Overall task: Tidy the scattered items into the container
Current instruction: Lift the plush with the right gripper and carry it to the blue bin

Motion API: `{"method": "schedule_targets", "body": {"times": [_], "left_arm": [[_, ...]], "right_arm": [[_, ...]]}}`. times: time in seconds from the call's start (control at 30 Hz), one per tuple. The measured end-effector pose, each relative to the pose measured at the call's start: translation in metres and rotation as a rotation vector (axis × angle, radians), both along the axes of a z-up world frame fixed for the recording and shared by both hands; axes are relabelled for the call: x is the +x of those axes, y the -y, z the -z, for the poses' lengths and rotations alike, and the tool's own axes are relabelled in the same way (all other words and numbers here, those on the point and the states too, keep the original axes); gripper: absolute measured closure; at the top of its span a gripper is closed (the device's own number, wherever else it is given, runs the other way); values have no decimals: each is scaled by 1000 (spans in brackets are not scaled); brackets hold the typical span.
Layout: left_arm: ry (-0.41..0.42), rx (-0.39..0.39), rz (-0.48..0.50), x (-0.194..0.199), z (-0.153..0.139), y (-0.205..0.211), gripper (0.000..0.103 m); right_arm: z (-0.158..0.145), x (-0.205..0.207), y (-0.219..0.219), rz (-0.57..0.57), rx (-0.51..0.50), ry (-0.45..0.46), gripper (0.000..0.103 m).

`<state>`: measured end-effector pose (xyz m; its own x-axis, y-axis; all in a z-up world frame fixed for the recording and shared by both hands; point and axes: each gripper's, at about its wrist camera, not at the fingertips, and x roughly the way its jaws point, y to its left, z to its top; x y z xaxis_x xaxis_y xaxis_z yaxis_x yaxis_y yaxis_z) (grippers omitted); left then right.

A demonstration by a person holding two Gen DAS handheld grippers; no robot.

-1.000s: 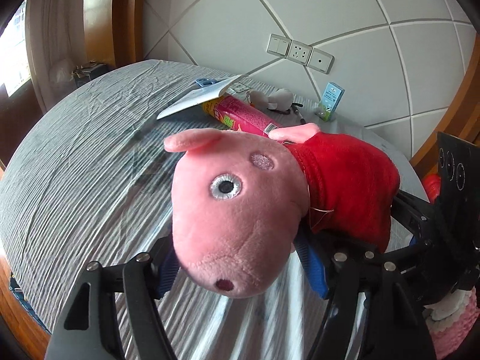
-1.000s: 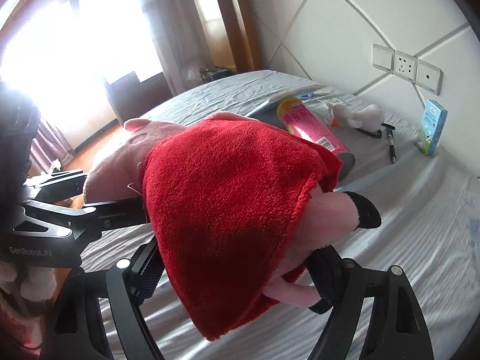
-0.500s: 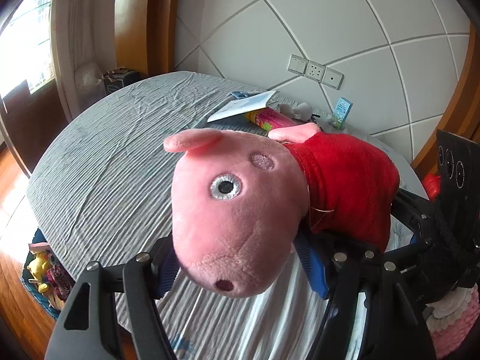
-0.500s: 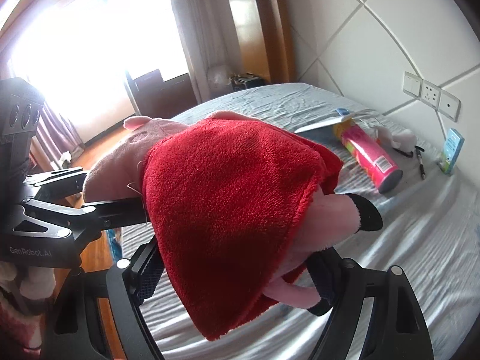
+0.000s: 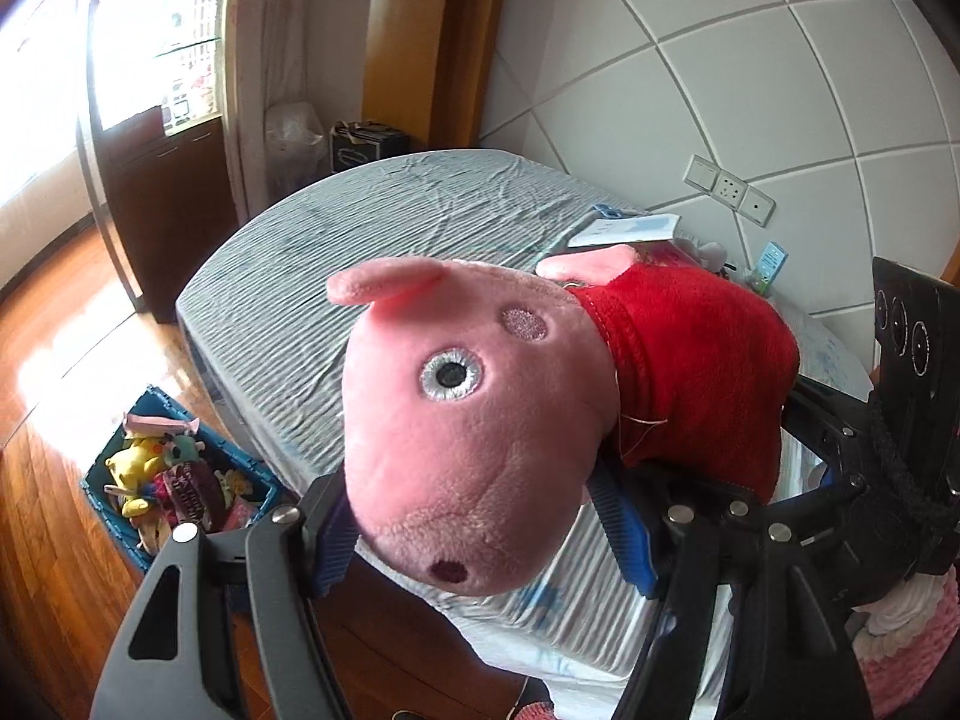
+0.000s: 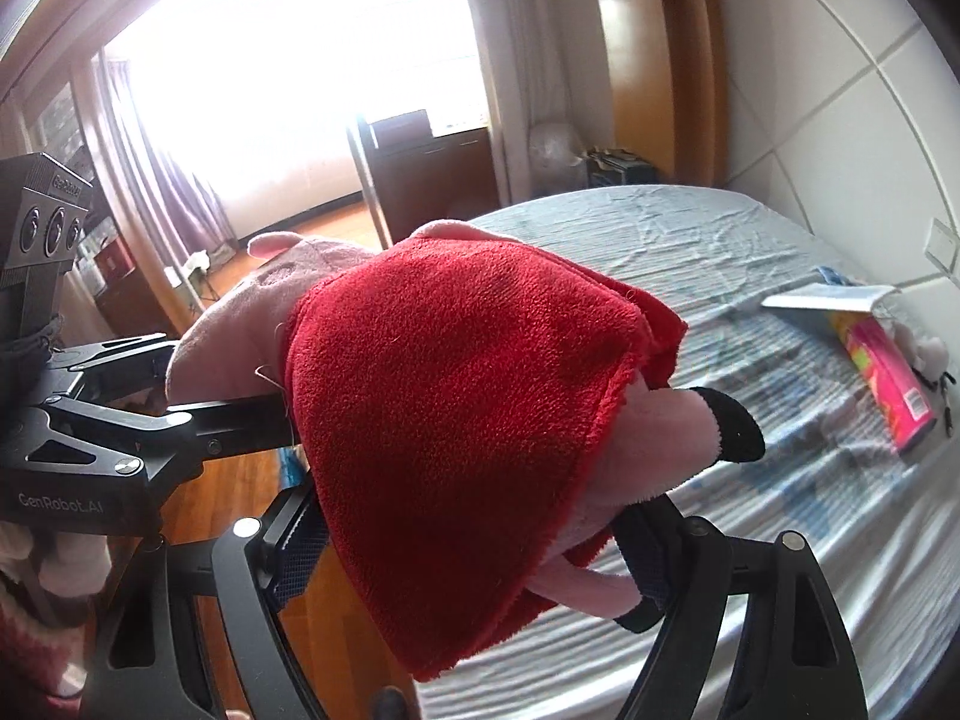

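Note:
A pink pig plush (image 5: 474,432) in a red dress (image 6: 456,396) hangs in the air between both grippers, above the bed's edge. My left gripper (image 5: 480,534) is shut on its head. My right gripper (image 6: 474,546) is shut on its red dress and legs. A blue container (image 5: 180,480) holding several toys stands on the wooden floor at the lower left of the left wrist view, beside the bed. A pink can (image 6: 888,384), a white booklet (image 6: 828,300) and a small white plush (image 6: 930,348) lie on the bed.
The bed (image 5: 384,276) with a grey striped sheet fills the middle. A panelled wall with sockets (image 5: 729,189) is behind it. A small blue carton (image 5: 771,261) stands near the wall. A dark cabinet (image 5: 162,210) and curtains stand by the window.
Both grippers have lifted the pig plush and pulled back from the bed toward its left edge. The floor and the blue container have come into view.

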<state>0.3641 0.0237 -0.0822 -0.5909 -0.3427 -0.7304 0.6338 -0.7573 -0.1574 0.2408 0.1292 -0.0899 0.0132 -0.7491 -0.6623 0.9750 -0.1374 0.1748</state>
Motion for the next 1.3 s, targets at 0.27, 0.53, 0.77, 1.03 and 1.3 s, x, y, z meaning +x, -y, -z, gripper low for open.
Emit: {"method": "schedule_targets", "body": {"times": [0.27,0.53,0.77,1.03,1.3], "left_arm": [[13,7,-123,82,10,40,34],[29,6,-257,154,16,84,34],[40,8,-398,191,23,127,34],[20,7,-554,218,28,174,34],[10,38,-654,251,45,213,34]], "right_arm": [[16,73,60,-124,7,16,20],[26,144,125,-262,6,25,20],[37,180,192,-400,12,35,20],[38,193,270,-570,16,12,20],[49,223,328,-672,48,2,20]]}}
